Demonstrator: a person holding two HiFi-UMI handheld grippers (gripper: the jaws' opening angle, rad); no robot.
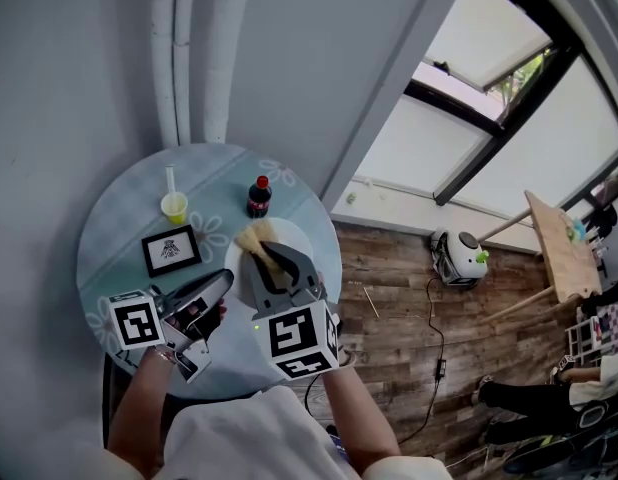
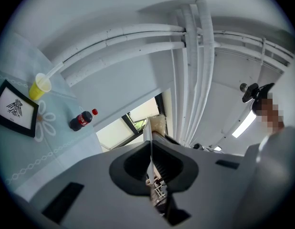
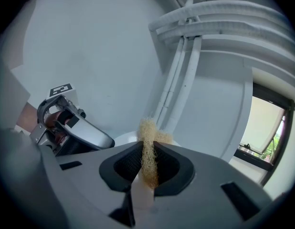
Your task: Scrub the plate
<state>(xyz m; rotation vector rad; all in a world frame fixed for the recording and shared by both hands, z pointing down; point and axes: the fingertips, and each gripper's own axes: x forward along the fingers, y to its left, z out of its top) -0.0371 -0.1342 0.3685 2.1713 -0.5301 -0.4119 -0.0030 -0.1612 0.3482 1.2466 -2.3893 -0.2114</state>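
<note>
A white plate (image 1: pixel 307 240) is lifted over the round table (image 1: pixel 114 218). My left gripper (image 1: pixel 227 280) is shut on its rim. In the left gripper view the plate (image 2: pixel 148 136) shows edge-on as a thin white line between the jaws of the left gripper (image 2: pixel 151 150). My right gripper (image 1: pixel 274 260) is shut on a tan fibrous scrubber (image 1: pixel 255 236), whose tuft sits against the plate's face. In the right gripper view the scrubber (image 3: pixel 148 144) stands up between the jaws of the right gripper (image 3: pixel 148 151), with the plate (image 3: pixel 122 138) just behind it. The scrubber (image 2: pixel 157 122) also pokes past the plate's edge.
On the table stand a yellow cup with a straw (image 1: pixel 174 206), a cola bottle (image 1: pixel 258 196) and a small black-framed picture (image 1: pixel 171 250). White pipes (image 1: pixel 194 48) run up the wall behind. Wooden floor with a white appliance (image 1: pixel 459 253) lies to the right.
</note>
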